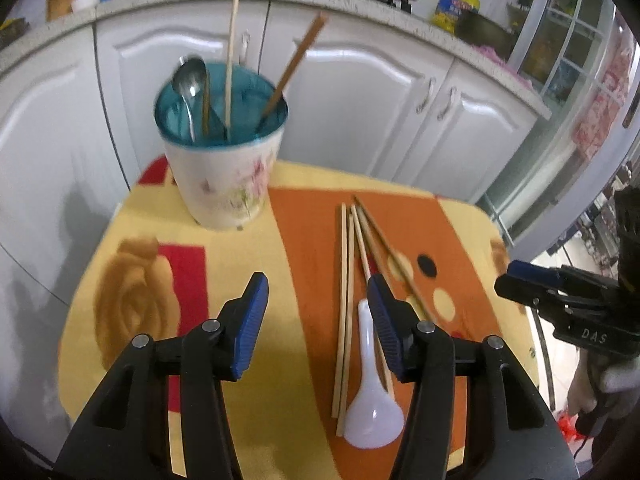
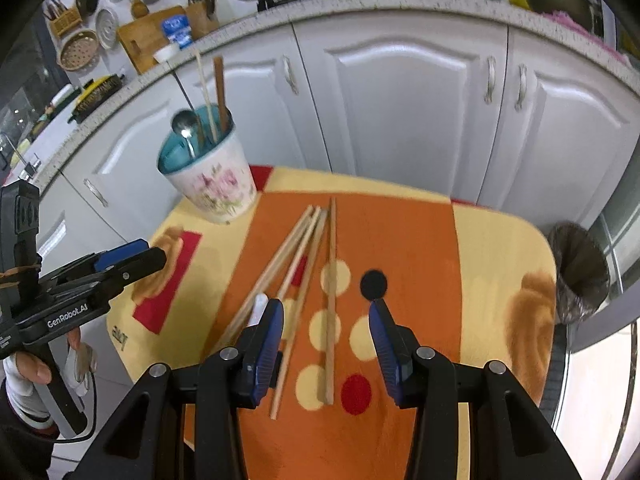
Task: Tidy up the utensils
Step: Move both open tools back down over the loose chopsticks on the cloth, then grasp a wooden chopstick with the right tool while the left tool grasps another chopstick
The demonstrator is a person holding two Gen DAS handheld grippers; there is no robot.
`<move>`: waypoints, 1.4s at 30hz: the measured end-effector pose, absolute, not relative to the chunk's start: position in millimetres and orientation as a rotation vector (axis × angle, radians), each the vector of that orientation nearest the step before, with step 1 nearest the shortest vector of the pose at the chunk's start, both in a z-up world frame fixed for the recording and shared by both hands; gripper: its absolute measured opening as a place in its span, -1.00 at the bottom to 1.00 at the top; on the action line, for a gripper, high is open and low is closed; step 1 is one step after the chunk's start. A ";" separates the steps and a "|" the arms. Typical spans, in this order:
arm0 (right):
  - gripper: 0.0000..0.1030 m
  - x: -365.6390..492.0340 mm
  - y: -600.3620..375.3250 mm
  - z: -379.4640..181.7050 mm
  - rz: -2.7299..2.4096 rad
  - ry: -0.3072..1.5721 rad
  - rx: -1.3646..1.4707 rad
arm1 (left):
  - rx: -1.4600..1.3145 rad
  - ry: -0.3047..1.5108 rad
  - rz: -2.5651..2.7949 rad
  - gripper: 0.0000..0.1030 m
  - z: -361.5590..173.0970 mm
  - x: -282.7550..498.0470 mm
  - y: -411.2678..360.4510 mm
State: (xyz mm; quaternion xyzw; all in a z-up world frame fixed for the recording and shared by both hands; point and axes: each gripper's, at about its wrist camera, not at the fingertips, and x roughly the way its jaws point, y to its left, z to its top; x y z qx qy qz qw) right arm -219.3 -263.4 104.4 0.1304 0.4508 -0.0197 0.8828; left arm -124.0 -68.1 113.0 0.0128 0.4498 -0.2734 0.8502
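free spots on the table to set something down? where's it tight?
Free: the yellow-and-rose patch left of the chopsticks, in front of the floral cup; also the yellow strip right of the black dot. Crowded: the orange centre, where chopsticks and the white spoon lie bunched.

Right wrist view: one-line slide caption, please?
Open right hand-held gripper above loose chopsticks on the patterned tablecloth; floral cup already holds utensils.
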 end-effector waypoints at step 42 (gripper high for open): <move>-0.38 -157.0 -273.8 42.0 -0.021 1.105 0.275 | 0.281 1.106 -0.587 -0.60 29.9 -51.3 -150.2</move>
